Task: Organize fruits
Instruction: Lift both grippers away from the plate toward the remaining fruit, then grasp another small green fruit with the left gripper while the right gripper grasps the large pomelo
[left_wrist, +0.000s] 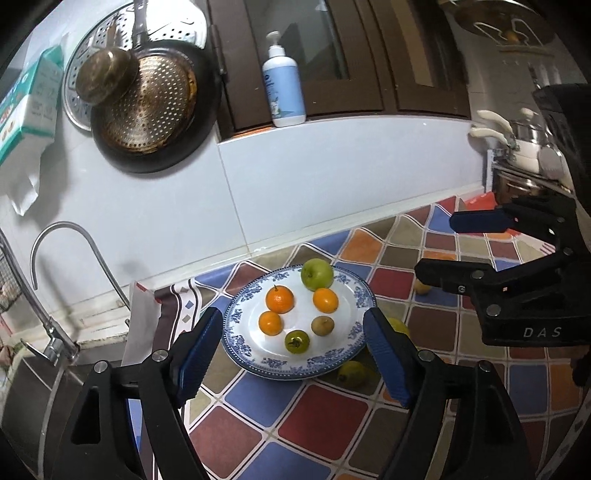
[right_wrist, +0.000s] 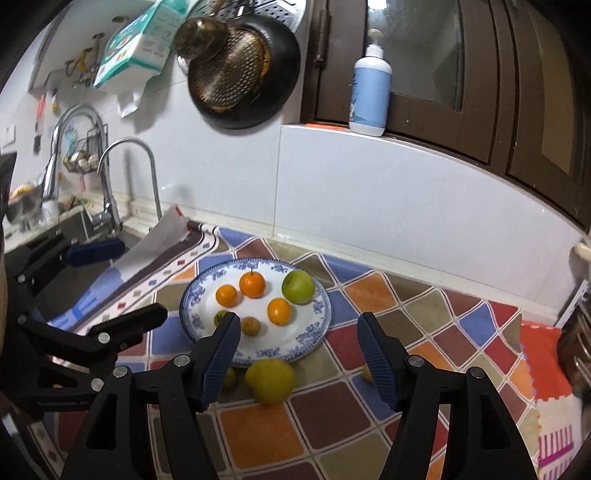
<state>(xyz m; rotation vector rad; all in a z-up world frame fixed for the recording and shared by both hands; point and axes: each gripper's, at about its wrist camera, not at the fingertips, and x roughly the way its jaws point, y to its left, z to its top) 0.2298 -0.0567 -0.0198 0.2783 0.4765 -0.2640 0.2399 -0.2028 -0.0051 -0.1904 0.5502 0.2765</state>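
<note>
A blue-patterned white plate (left_wrist: 351, 332) (right_wrist: 317, 325) sits on the chequered counter mat. On it lie a green apple (left_wrist: 317, 273) (right_wrist: 298, 286), three oranges (left_wrist: 280, 299) (right_wrist: 252, 284), a brown kiwi (left_wrist: 322, 325) (right_wrist: 251, 326) and a small green fruit (left_wrist: 296, 340). Yellow-green fruits lie on the mat beside the plate (left_wrist: 351, 373) (right_wrist: 270, 381). My left gripper (left_wrist: 293, 352) is open and empty above the plate's near rim. My right gripper (right_wrist: 299, 356) is open and empty above the large yellow-green fruit; it also shows in the left wrist view (left_wrist: 439, 245).
A sink and curved tap (left_wrist: 55, 280) (right_wrist: 125, 177) lie to the left. A pan (left_wrist: 147, 110) hangs on the tiled wall. A soap bottle (left_wrist: 283, 85) stands on the ledge. Pots (left_wrist: 524, 147) stand at the right.
</note>
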